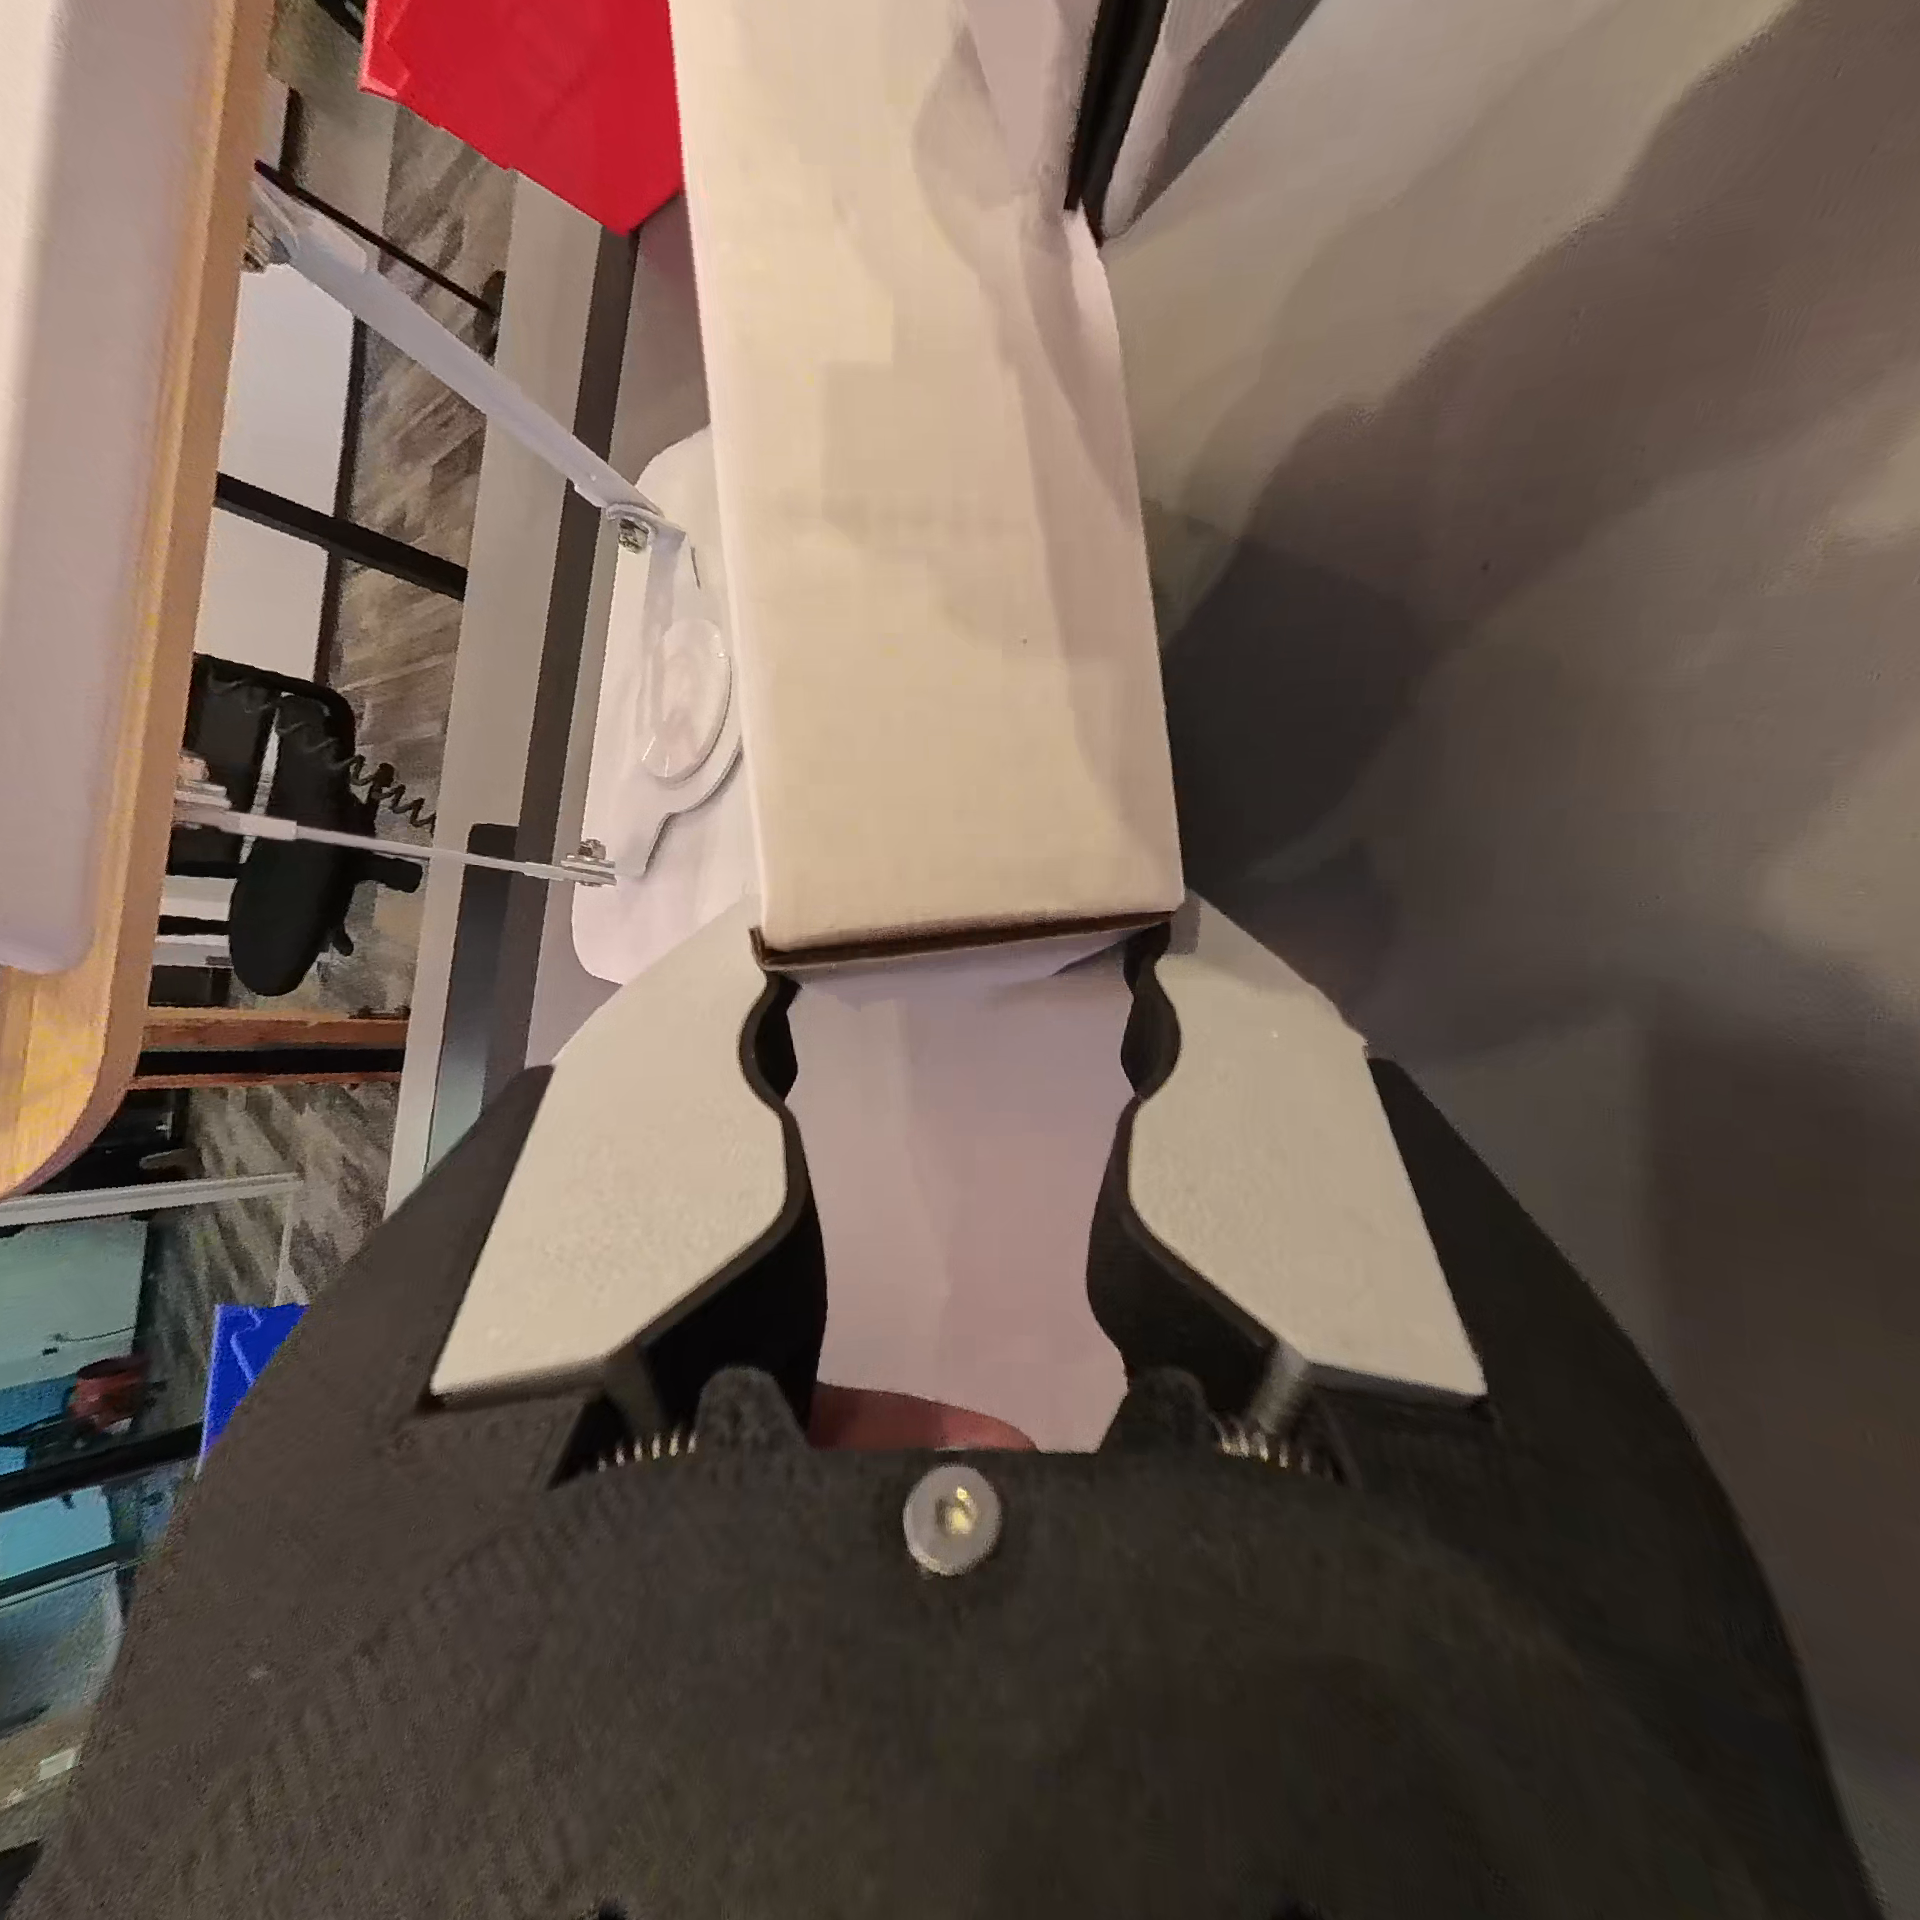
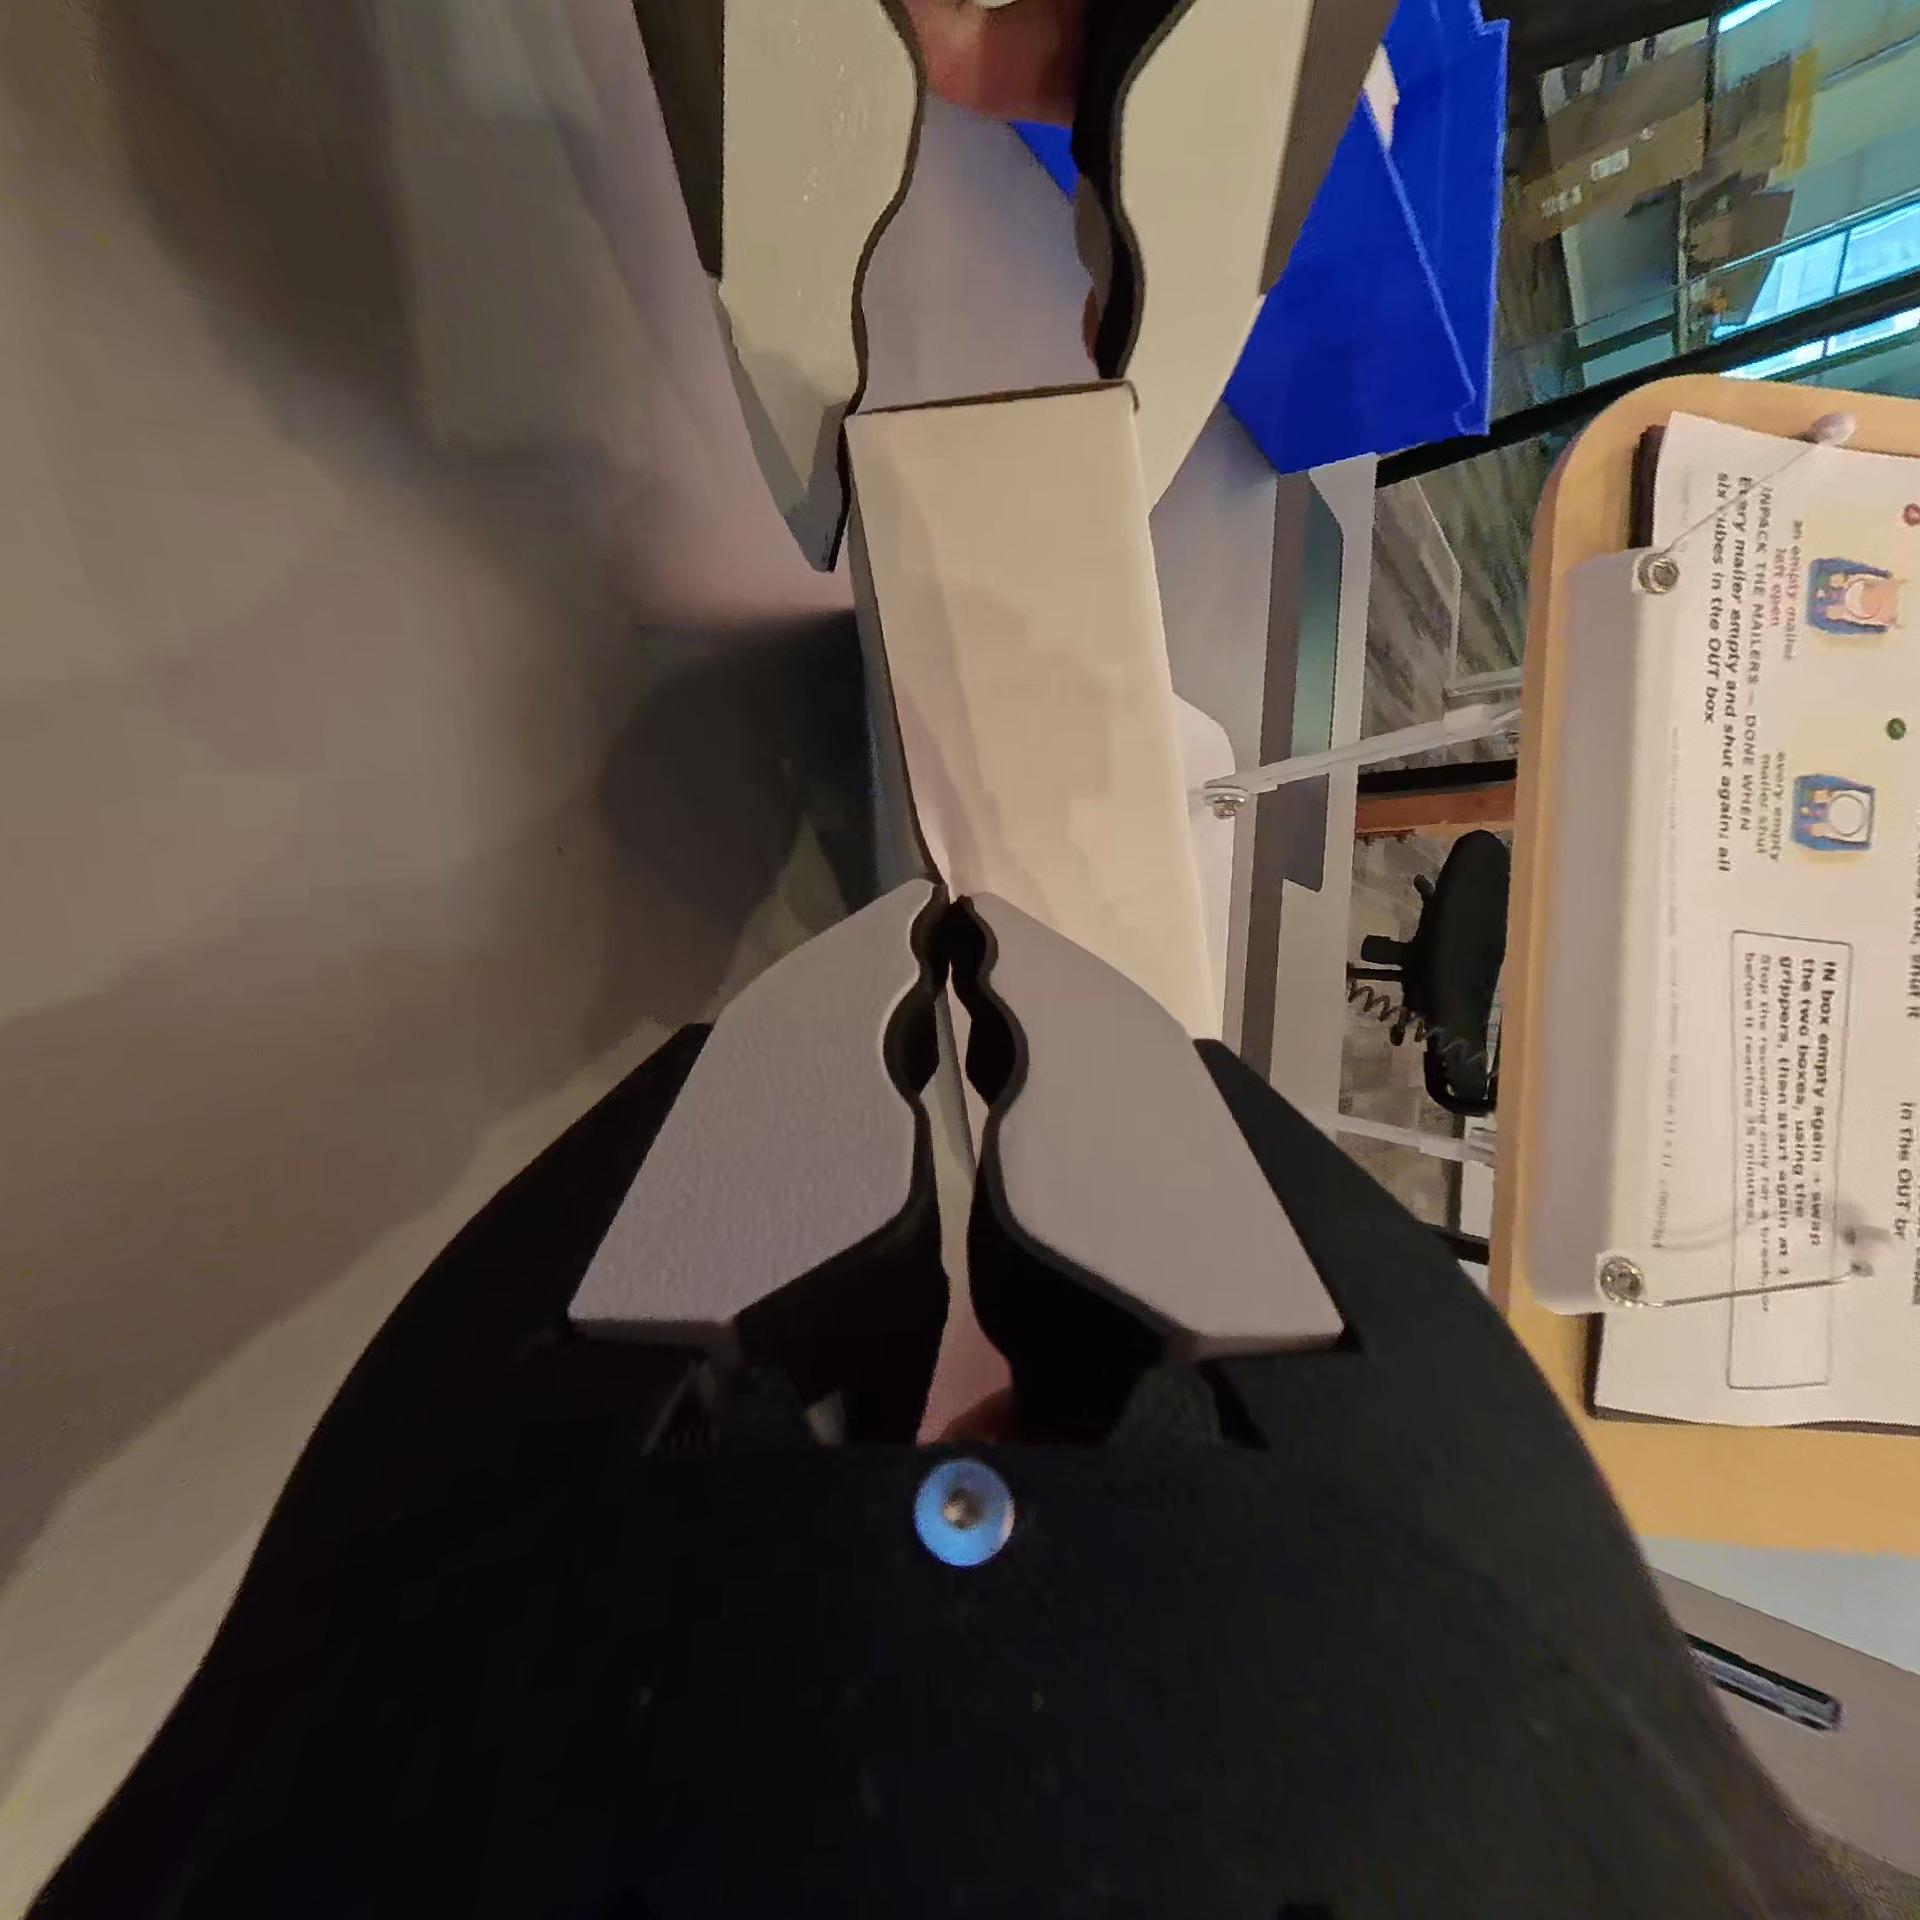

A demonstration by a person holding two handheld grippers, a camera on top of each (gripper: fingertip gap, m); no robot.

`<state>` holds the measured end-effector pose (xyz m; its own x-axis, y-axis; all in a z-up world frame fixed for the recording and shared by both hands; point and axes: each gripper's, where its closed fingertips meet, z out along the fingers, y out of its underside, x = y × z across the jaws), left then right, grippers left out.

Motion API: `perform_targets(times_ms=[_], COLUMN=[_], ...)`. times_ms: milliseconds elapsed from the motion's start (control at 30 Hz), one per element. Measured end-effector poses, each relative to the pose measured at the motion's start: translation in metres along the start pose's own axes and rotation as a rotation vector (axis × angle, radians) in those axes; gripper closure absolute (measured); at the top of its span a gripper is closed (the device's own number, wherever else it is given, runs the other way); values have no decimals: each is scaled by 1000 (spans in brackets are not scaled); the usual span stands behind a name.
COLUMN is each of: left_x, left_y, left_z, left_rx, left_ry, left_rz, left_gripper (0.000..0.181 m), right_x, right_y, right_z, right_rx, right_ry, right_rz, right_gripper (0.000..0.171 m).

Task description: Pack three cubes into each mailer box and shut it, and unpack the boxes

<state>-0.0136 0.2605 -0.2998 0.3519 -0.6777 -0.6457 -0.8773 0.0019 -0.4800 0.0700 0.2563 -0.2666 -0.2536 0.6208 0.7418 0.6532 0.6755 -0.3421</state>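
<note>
A white mailer box is held in the air between both grippers, with its long side running away from each camera. My left gripper is shut on one end of it; its jaws stand wide apart across the box, and a white flap runs back between them. My right gripper is shut on a thin cardboard edge at the other end of the box. The left gripper's fingers show at the top of the right wrist view, clamping the far end. No cubes are in view.
A red bin is beyond the box and a blue bin is beside the left gripper. A clipboard with a printed sheet lies on a wooden table. A grey surface fills one side. Office chairs stand farther off. One gripper's finger ends stand about 9 centimeters off the other's.
</note>
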Motion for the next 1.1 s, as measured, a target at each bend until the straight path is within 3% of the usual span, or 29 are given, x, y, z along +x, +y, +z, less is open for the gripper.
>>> perform_targets(times_ms=[567, 667, 833, 933, 1100], left_x=[0, 3, -8, -5, 1], left_y=[2, 1, 10, 5, -3], left_z=[0, 2, 4, 3, 1], left_rx=[-64, -90, -112, -111, -104], left_ry=[32, 16, 45, 75, 174], left_rz=[42, 123, 71, 42, -12], left_gripper=[119, 120, 119, 119, 119], right_x=[-2, 9, -1, -8, 5], right_y=[-8, -17, -19, -20, -15], right_z=[-8, -15, -19, -16, 6], right_rx=[71, 123, 85, 46, -42], right_ry=[-66, -42, -101, -79, 8], right_rz=[140, 188, 112, 80, 29], right_gripper=[171, 171, 171, 133, 118])
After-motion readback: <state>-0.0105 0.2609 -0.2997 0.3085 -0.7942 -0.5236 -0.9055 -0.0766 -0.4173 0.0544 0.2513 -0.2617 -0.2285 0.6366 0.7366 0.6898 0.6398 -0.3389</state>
